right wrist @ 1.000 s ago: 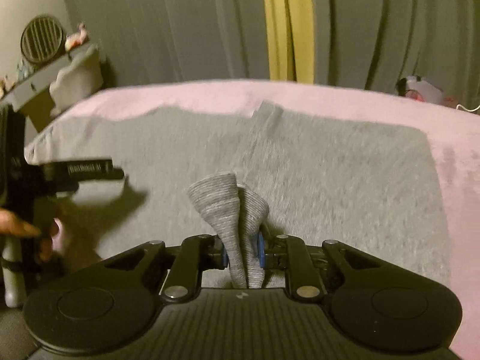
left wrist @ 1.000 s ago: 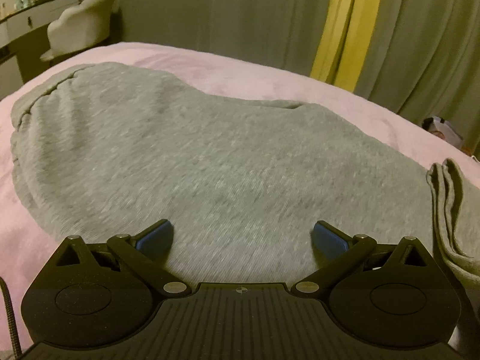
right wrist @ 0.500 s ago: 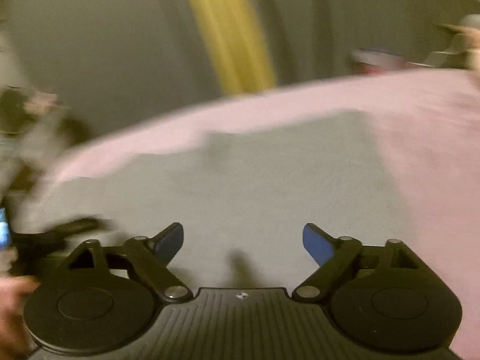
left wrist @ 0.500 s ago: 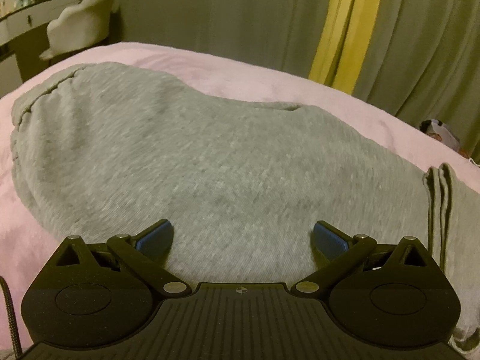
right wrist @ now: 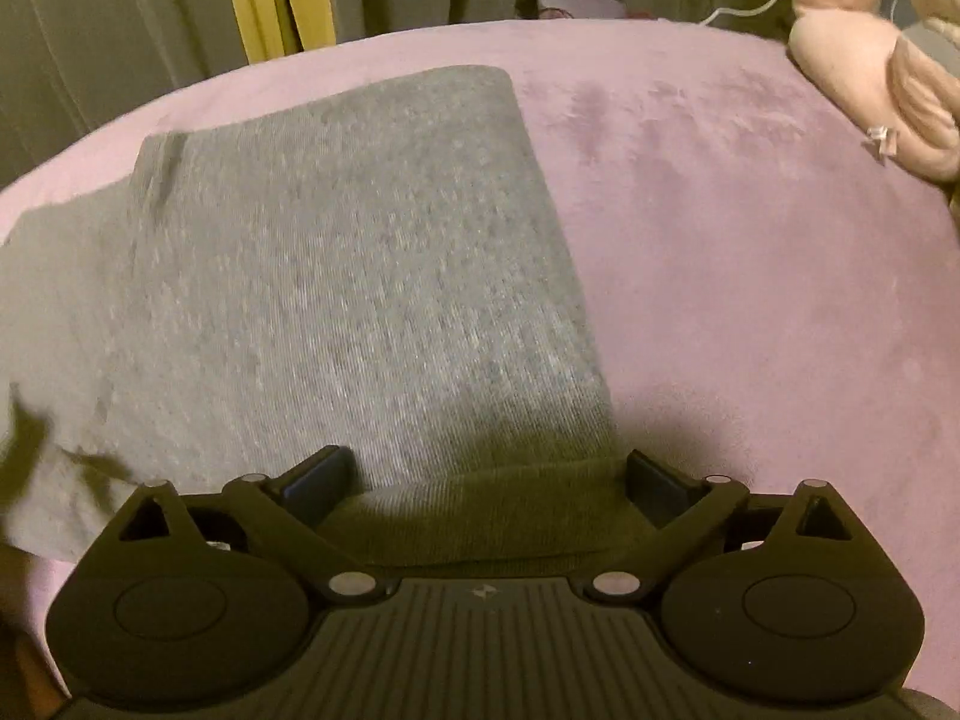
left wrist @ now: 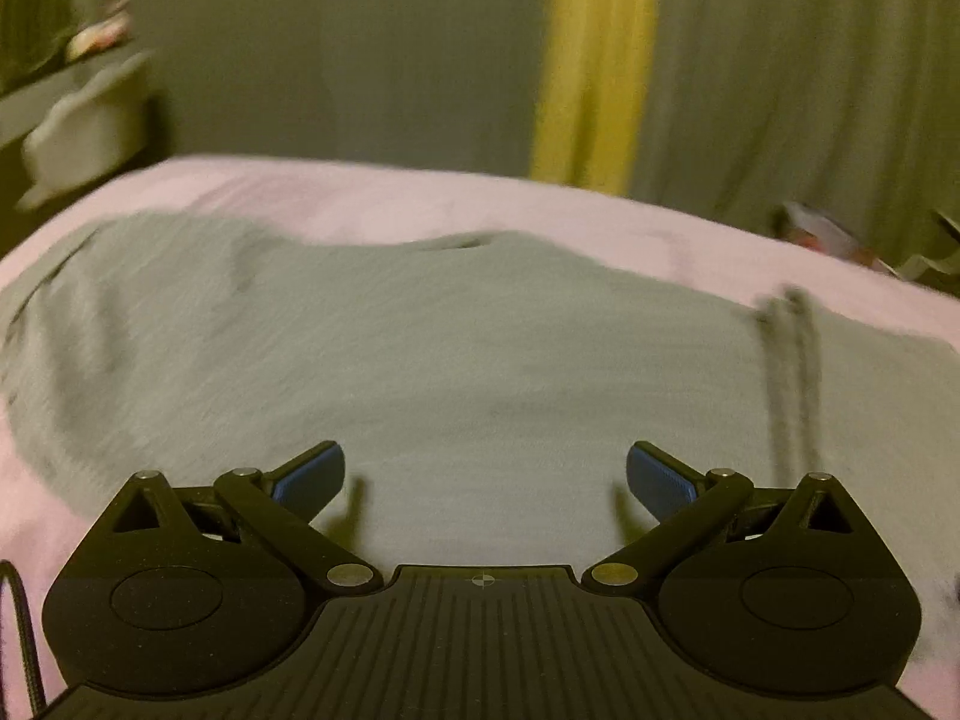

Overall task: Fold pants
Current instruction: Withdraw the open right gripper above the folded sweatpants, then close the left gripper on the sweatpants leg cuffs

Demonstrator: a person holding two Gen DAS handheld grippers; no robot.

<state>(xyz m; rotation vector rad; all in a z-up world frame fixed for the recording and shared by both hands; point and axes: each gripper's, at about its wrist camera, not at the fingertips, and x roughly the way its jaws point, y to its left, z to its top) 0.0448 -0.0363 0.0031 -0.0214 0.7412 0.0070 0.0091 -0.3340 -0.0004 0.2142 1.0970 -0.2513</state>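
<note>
Grey sweatpants lie flat on a pink bed cover, folded over with a cuff edge lying across them at the right. My left gripper is open and empty just above the near part of the pants. In the right wrist view the folded pants fill the left and middle of the bed. My right gripper is open, its fingers standing on either side of the near ribbed hem, not clamped on it.
The pink bed cover extends to the right of the pants. Pink plush items lie at the far right. Grey and yellow curtains hang behind the bed. A shelf with a pale cushion stands at the far left.
My right gripper let go of the bunched grey fabric, opened, and swung right to the pants' near hem. My left gripper stayed open and shifted slightly over the pants.
</note>
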